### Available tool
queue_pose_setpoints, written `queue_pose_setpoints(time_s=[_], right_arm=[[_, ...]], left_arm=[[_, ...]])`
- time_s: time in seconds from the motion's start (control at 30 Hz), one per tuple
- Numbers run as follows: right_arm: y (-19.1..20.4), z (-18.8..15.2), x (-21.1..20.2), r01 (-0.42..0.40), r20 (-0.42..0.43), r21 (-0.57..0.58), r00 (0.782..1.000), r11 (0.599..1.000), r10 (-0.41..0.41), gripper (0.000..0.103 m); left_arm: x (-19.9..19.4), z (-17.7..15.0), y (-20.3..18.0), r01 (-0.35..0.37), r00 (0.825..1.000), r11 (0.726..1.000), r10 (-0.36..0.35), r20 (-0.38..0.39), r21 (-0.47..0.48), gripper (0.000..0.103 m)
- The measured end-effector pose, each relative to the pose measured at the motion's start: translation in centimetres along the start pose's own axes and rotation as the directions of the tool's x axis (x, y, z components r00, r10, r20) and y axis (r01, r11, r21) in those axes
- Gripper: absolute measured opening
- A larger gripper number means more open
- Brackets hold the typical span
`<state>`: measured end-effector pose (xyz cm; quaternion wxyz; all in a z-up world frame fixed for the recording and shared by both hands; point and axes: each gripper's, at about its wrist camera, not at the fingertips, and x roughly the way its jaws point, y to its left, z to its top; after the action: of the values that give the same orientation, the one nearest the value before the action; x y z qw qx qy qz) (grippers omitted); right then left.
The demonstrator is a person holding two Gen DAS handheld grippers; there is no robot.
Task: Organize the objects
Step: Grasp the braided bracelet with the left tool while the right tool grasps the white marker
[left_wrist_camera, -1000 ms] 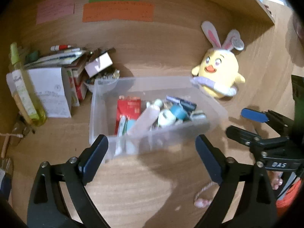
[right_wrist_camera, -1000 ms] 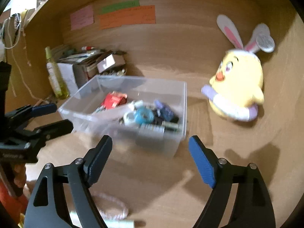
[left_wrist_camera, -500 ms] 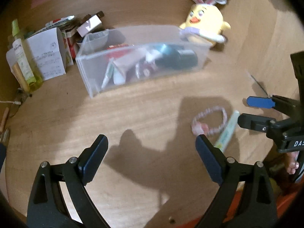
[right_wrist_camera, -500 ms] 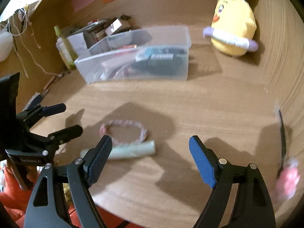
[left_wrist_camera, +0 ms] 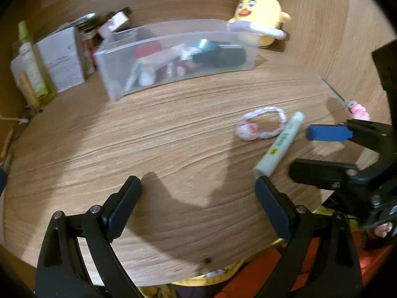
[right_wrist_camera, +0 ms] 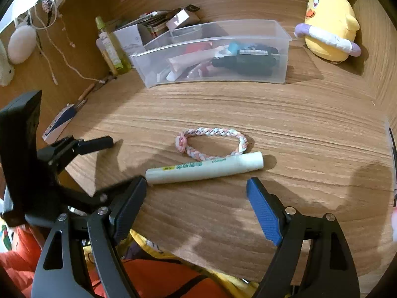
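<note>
A clear plastic bin (left_wrist_camera: 119,79) (right_wrist_camera: 280,57) holding several small items stands at the back of the wooden desk. Nearer the front edge lie a pink-and-white braided bracelet (right_wrist_camera: 213,144) (left_wrist_camera: 260,124) and, touching it, a pale green tube (right_wrist_camera: 203,168) (left_wrist_camera: 280,144). My right gripper (right_wrist_camera: 197,183) is open just short of the tube, nothing between its pads. My left gripper (left_wrist_camera: 198,186) is open over bare wood to the left of the tube. A thin pink-handled tool (left_wrist_camera: 352,104) lies at the far right.
A yellow chick plush (right_wrist_camera: 327,29) sits right of the bin. A green bottle (right_wrist_camera: 109,44), a white box (left_wrist_camera: 62,59) and stacked papers crowd the back left. Cords (right_wrist_camera: 57,49) hang at the left. The desk's front edge (left_wrist_camera: 173,278) is close below, with orange cloth under it.
Both grippers have drawn back from the bin and sunk toward the desk front. The bracelet and tube have come into view ahead of them. Both stay open.
</note>
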<state>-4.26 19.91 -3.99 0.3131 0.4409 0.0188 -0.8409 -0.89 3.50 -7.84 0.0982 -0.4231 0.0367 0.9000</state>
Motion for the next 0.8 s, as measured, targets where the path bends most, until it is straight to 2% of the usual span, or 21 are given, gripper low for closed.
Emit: queue_pose_setpoints(time_s=[0.2, 0.37, 0.53, 0.7, 0.77, 0.8], right_arm=[[-1.4, 0.8, -0.1, 0.057, 0.023, 0.041, 0.998, 0.998, -0.058, 0.08], [-2.6, 1.5, 0.4, 0.109, 0.029, 0.032, 0.993, 0.993, -0.11, 0.075], [-3.1, 1.8, 0.6, 0.159, 0.049, -0.006, 0.986, 0.987, -0.159, 0.049], [-3.6, 1.8, 0.5, 0.195, 0.064, -0.03, 0.979, 0.98, -0.193, 0.028], [-3.9, 1.7, 0.3, 0.21, 0.069, -0.043, 0.976, 0.977, -0.206, 0.021], [-4.0, 1.7, 0.3, 0.211, 0.07, -0.046, 0.976, 0.976, -0.208, 0.018]], left_arm=[[1.6, 1.7, -3.8, 0.058, 0.998, 0.995, -0.06, 0.014, 0.079, 0.094], [1.6, 1.8, -4.5, 0.079, 0.996, 0.994, -0.081, 0.025, 0.08, 0.094], [1.1, 1.5, -2.9, 0.046, 0.999, 0.998, -0.047, 0.028, 0.034, 0.094], [1.4, 2.0, -2.2, 0.035, 0.999, 0.999, -0.035, 0.024, 0.015, 0.092], [1.7, 2.4, -2.6, 0.042, 0.999, 0.999, -0.043, 0.023, 0.019, 0.09], [1.9, 2.6, -2.8, 0.045, 0.999, 0.999, -0.045, 0.024, 0.023, 0.084]])
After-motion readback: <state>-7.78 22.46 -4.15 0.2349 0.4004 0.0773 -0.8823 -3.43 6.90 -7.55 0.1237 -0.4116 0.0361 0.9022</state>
